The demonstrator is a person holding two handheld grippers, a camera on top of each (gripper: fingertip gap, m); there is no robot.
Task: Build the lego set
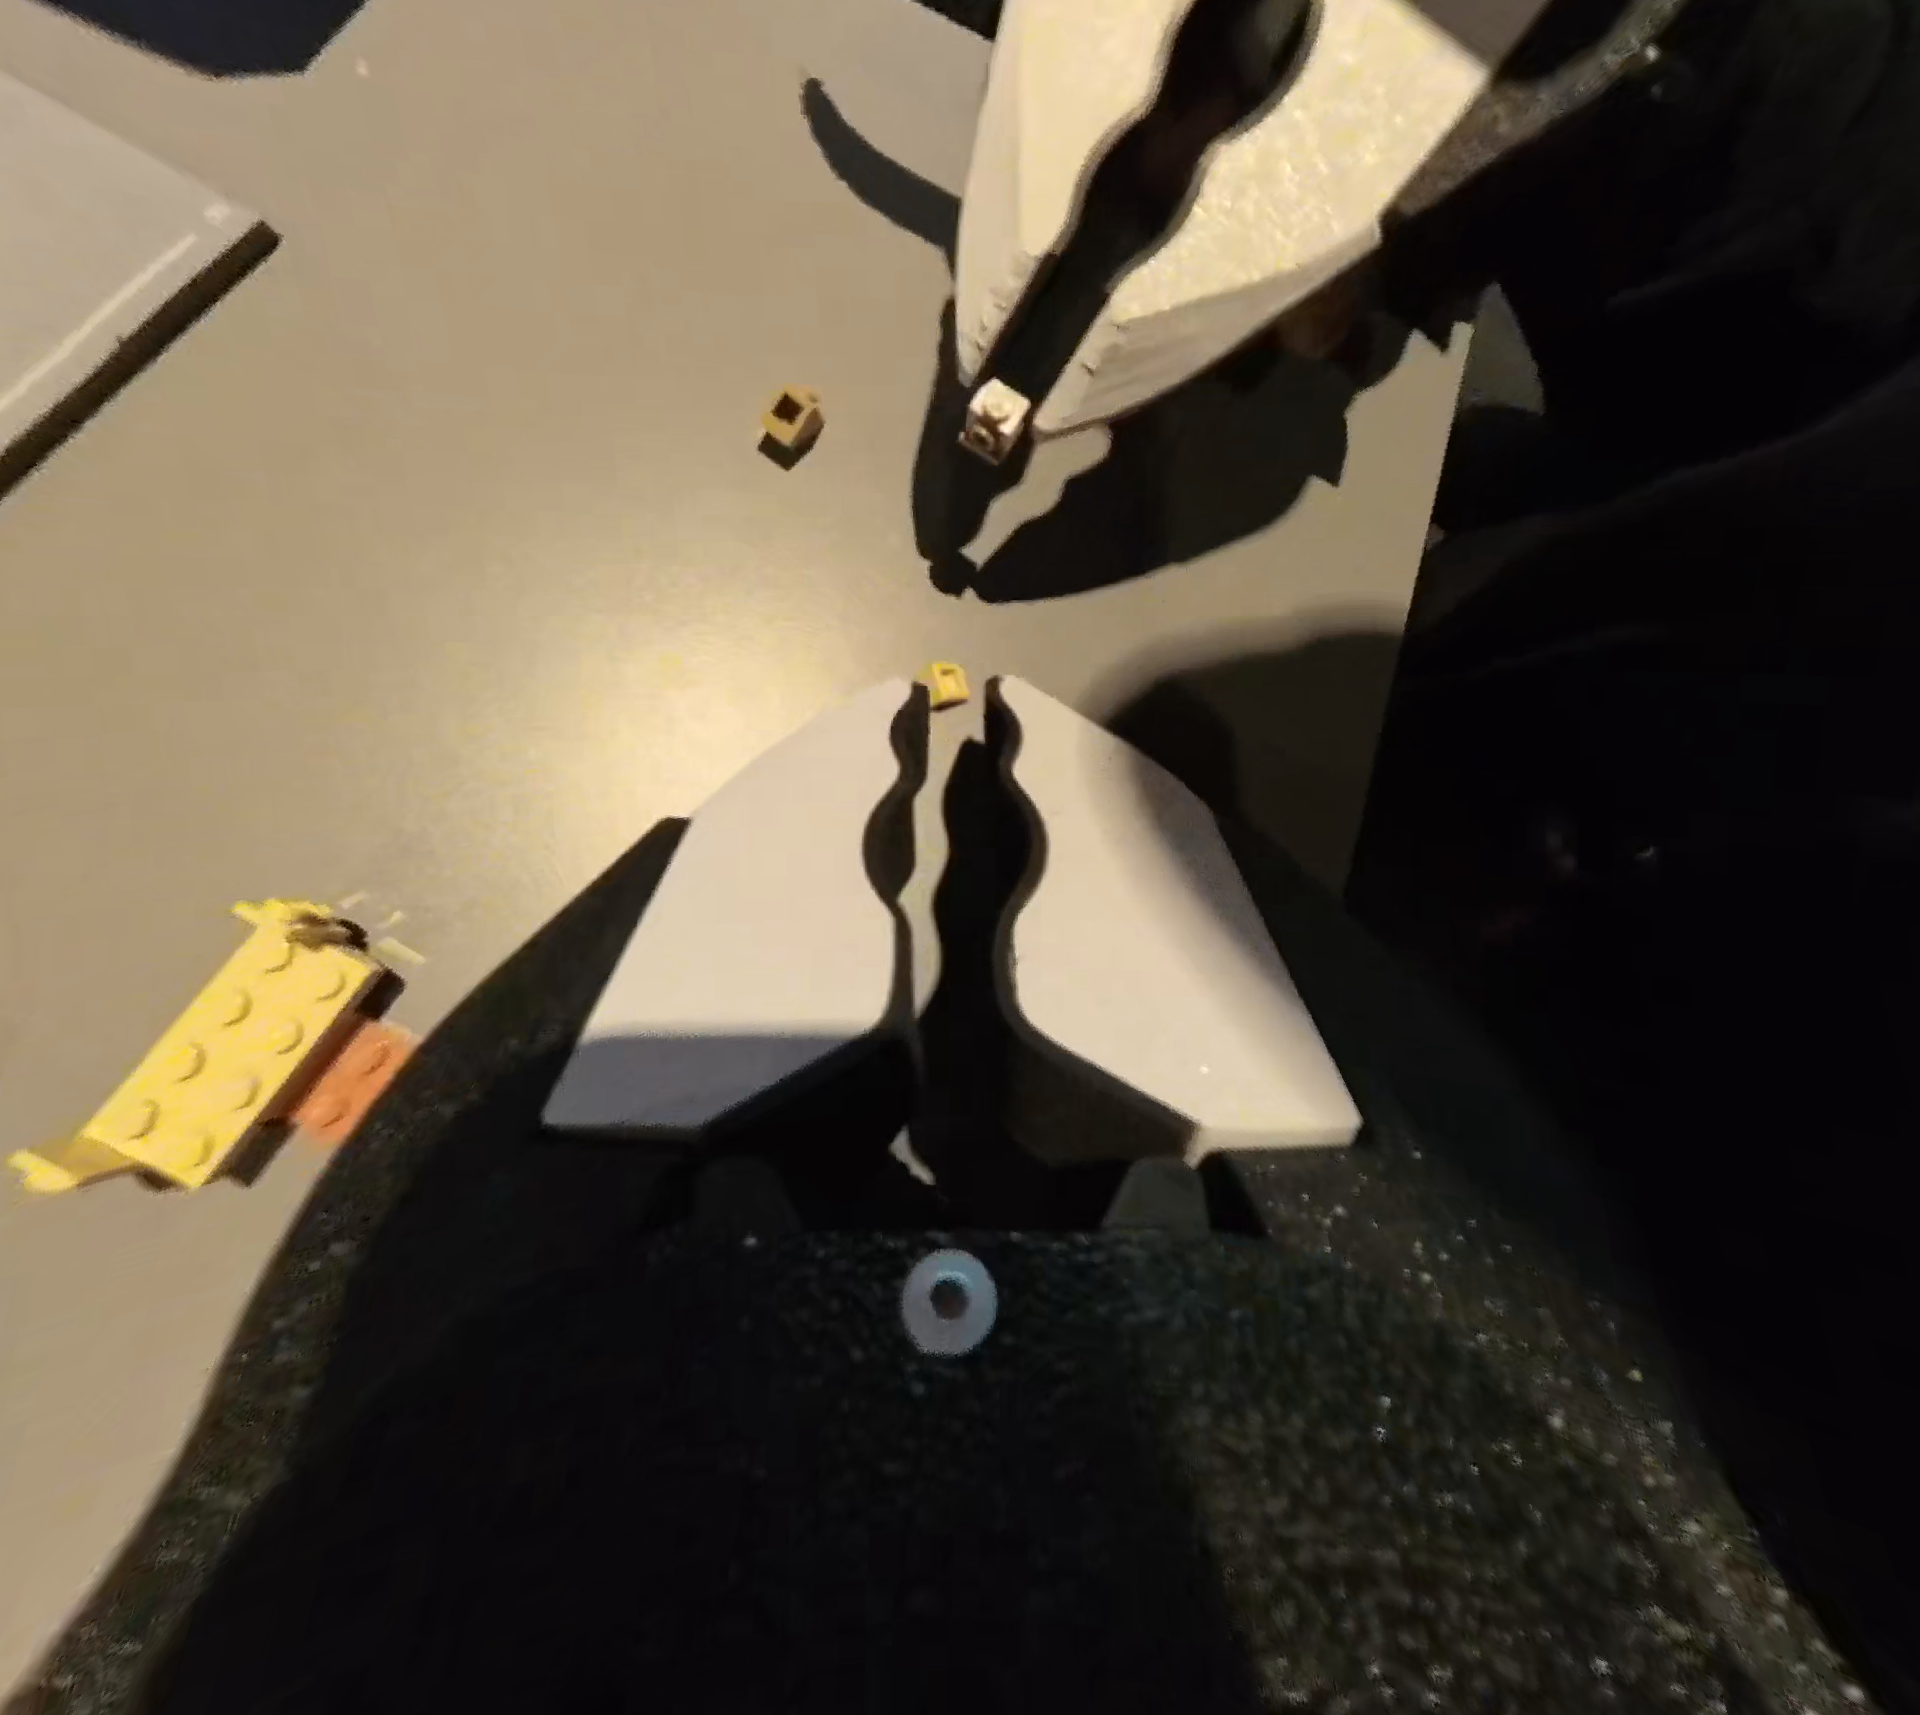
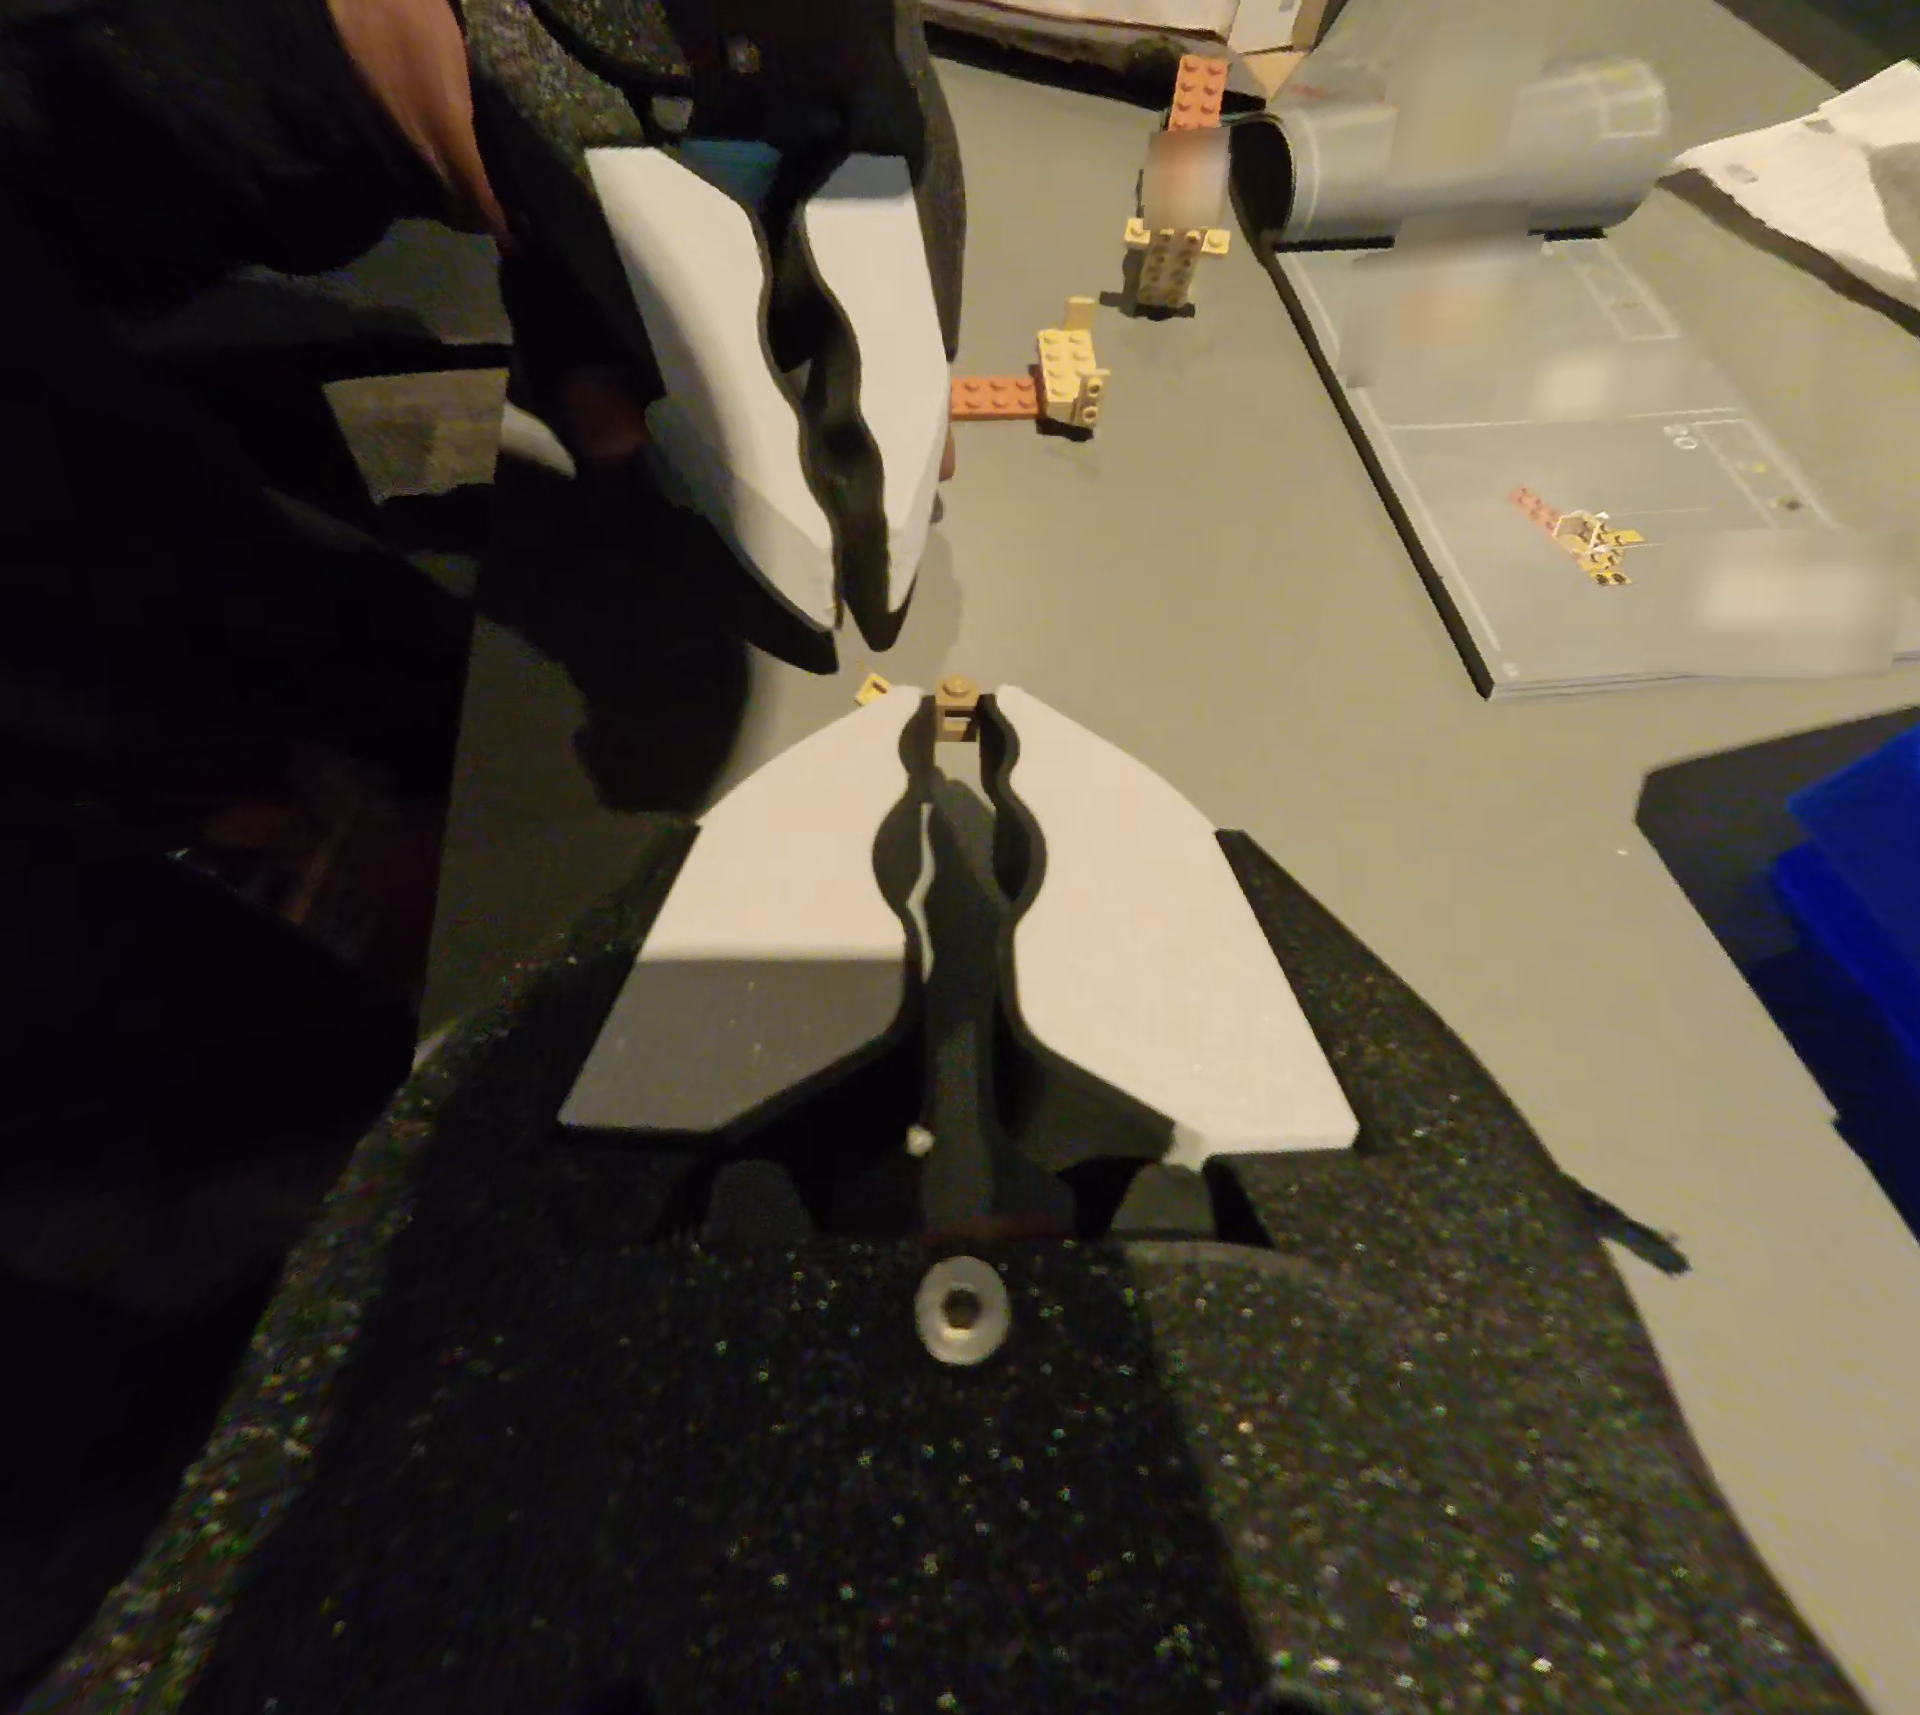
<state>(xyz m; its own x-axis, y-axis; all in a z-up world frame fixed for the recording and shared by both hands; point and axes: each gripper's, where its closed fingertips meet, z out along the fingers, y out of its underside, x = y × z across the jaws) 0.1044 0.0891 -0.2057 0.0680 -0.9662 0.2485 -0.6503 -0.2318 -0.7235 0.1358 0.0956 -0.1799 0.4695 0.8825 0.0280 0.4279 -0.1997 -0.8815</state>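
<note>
Your right gripper pinches 1 tiny tan plastic lego brick at the tips, above the grey bench. Your left gripper has its jaws slightly spread around a small yellow piece. These pieces look light, stiff and slippery; grip the flat sides.

Between the white-fingered right gripper sits a tan brick; beyond it, yellow-and-orange brick cluster on grey table.
</note>
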